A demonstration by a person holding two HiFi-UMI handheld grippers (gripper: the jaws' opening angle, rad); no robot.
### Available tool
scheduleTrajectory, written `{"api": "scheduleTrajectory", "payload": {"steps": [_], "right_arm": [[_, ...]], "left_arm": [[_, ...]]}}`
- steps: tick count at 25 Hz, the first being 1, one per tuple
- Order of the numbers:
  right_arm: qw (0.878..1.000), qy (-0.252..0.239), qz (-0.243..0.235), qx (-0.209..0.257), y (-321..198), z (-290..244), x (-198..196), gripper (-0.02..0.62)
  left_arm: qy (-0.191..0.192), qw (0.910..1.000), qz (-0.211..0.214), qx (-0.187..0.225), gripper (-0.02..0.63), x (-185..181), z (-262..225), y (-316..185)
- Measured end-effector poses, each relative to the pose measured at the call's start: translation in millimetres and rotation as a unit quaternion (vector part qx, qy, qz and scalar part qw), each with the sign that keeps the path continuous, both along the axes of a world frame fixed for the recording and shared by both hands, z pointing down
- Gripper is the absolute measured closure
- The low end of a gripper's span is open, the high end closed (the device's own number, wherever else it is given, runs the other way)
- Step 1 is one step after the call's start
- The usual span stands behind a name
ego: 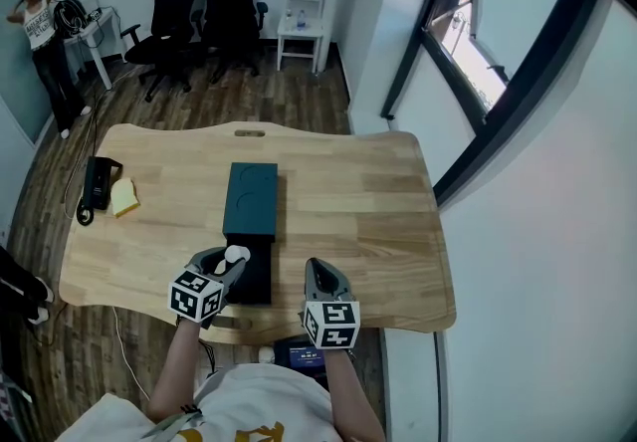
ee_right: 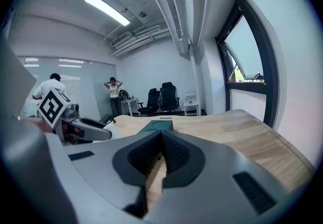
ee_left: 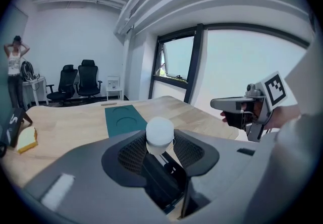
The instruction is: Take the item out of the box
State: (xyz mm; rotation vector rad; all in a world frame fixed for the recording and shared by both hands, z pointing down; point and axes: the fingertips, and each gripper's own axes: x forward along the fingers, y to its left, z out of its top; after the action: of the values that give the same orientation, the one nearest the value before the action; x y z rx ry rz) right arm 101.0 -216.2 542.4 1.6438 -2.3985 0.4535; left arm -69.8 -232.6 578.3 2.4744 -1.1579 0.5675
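A dark teal box part (ego: 251, 197) lies flat at the middle of the wooden table (ego: 378, 201), with two round hollows in its top. A black box part (ego: 255, 273) adjoins its near end. My left gripper (ego: 231, 259) hovers over the left side of that black part, shut on a small white round item (ego: 237, 254). In the left gripper view the item (ee_left: 160, 131) sits between the pads, above the table, with the teal part (ee_left: 123, 117) beyond. My right gripper (ego: 317, 273) is to the right of the black part, shut and holding nothing (ee_right: 160, 148).
A yellow block (ego: 124, 197) and a black device (ego: 98, 181) with a cord lie at the table's left end. Office chairs (ego: 199, 12), a white side table (ego: 302, 32) and a standing person (ego: 45, 42) are beyond the far edge. A window wall is on the right.
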Motion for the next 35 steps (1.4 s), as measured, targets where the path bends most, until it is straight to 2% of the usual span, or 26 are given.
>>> {"api": "scheduleTrajectory", "payload": {"steps": [2, 8, 14, 35], "right_arm": [[1.000, 0.003, 0.000, 0.003, -0.2, -0.5, -0.7, 0.589], [1.000, 0.007, 0.002, 0.007, 1.2, -2.0, 1.6, 0.589], [1.000, 0.014, 0.011, 0.006, 3.3, 0.6, 10.3, 0.589], [0.999, 0.029, 0.014, -0.001, 4.2, 6.2, 12.8, 0.589]], "left_arm": [[0.008, 0.9999, -0.006, 0.000, 0.436, -2.8, -3.5, 0.4], [-0.015, 0.9998, -0.003, 0.015, 0.436, -2.6, -6.6, 2.7], [-0.014, 0.9996, 0.002, 0.025, 0.436, 3.1, -11.7, 0.8], [-0.016, 0.9996, 0.010, 0.019, 0.436, 6.2, -9.6, 1.9]]}}
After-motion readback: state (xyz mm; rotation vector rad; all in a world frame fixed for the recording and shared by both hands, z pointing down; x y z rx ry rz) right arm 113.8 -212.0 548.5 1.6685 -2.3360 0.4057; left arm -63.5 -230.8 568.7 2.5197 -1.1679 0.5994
